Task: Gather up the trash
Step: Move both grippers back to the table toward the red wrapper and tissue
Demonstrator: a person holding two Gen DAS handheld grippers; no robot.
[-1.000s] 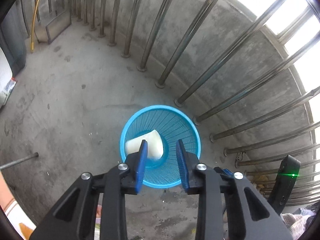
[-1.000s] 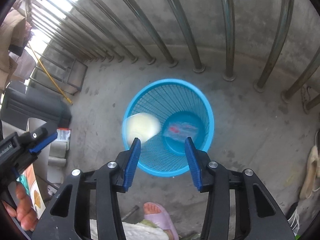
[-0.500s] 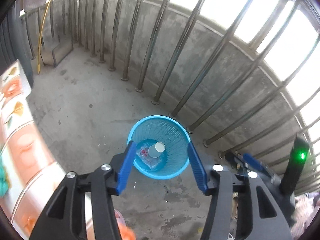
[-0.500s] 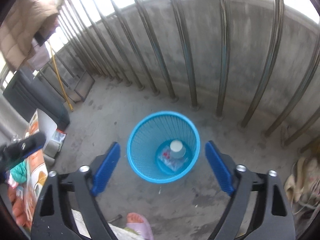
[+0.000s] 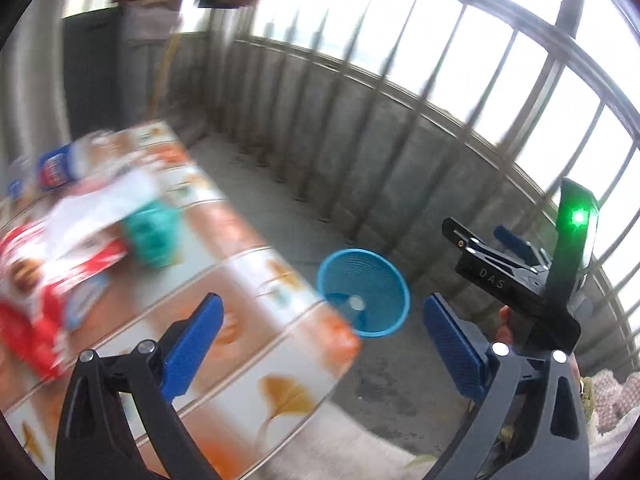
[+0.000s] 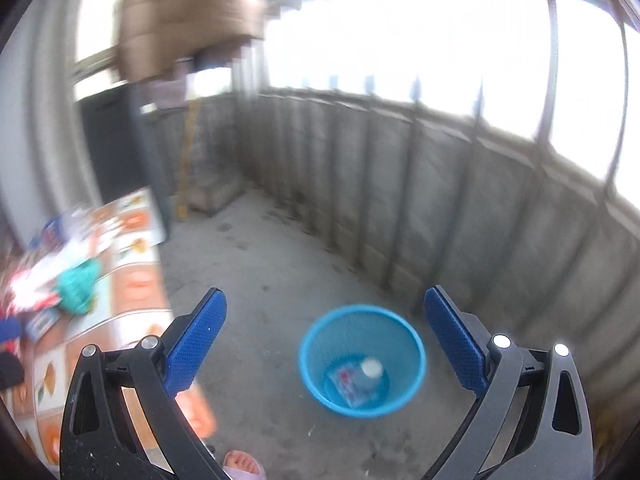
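Observation:
A blue mesh basket (image 5: 394,280) (image 6: 412,364) stands on the concrete floor by the railing. A white cup (image 6: 371,369) and a clear wrapper (image 6: 346,382) lie in it. My left gripper (image 5: 322,340) is wide open and empty, raised over the corner of a table (image 5: 256,360) with an orange leaf-pattern cloth. Blurred trash lies on that table: a red and white packet (image 5: 44,280), a teal crumpled piece (image 5: 154,236) and a blue-labelled bottle (image 5: 60,164). My right gripper (image 6: 324,344) is wide open and empty, high above the basket. It also shows in the left wrist view (image 5: 508,264).
A low concrete wall with steel railing bars (image 6: 440,184) rings the balcony. A dark cabinet (image 6: 108,140) stands at the back left. A brown garment (image 6: 180,12) hangs overhead. A foot in a pink slipper (image 6: 242,464) is at the bottom edge.
Both grippers rose away from the basket and opened wider. The cup fell into the basket. The views swung left and the table with trash came into sight.

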